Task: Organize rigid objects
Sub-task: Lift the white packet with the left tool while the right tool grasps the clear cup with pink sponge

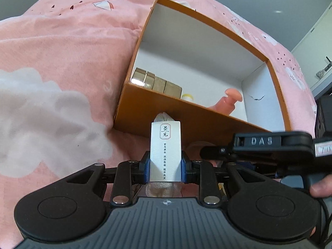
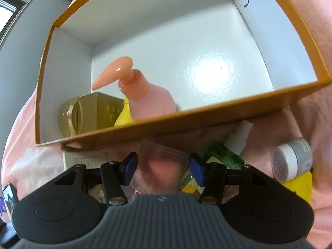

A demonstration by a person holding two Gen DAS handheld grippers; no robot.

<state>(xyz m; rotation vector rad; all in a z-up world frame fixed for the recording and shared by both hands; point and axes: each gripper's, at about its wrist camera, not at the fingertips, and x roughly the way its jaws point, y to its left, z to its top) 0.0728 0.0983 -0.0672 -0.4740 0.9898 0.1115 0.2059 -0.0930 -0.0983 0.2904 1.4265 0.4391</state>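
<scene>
Two hand-held grippers hover over a bed covered with a pink sheet (image 1: pixel 68 47), close to the near wall of an orange cardboard box (image 1: pixel 172 114) with a white inside. The left hand-held gripper (image 1: pixel 165 167) pinches a slim white carton (image 1: pixel 165 149) printed with dark characters; its blue pads press on both long sides, and the carton stands up out of the jaws, just short of the box's near wall. A bit of white gauze-like fabric (image 1: pixel 164 117) peeks out behind the carton's top.

The right hand-held gripper (image 2: pixel 164 166) has its jaws spread, and nothing is pressed between the blue pads. Beneath the gap lies a clear zip bag (image 2: pixel 164 155), blurred, on the sheet.

Inside the box, along the near wall, stands a pink pump bottle (image 2: pixel 149 97) with its nozzle pointing toward the left wall in the right wrist view. Beside it are a yellow item (image 2: pixel 122 116), mostly hidden, a gold carton (image 2: pixel 97 112) and a gold rounded jar (image 2: pixel 66 114) in the corner. The rest of the box floor is bare and glossy.

Outside the box, on the sheet, lie a white spray bottle (image 2: pixel 238 137), a green packet (image 2: pixel 224 155), a grey-lidded jar (image 2: pixel 292 157) on its side and a flat white box (image 2: pixel 87 159) partly under the orange wall.
</scene>
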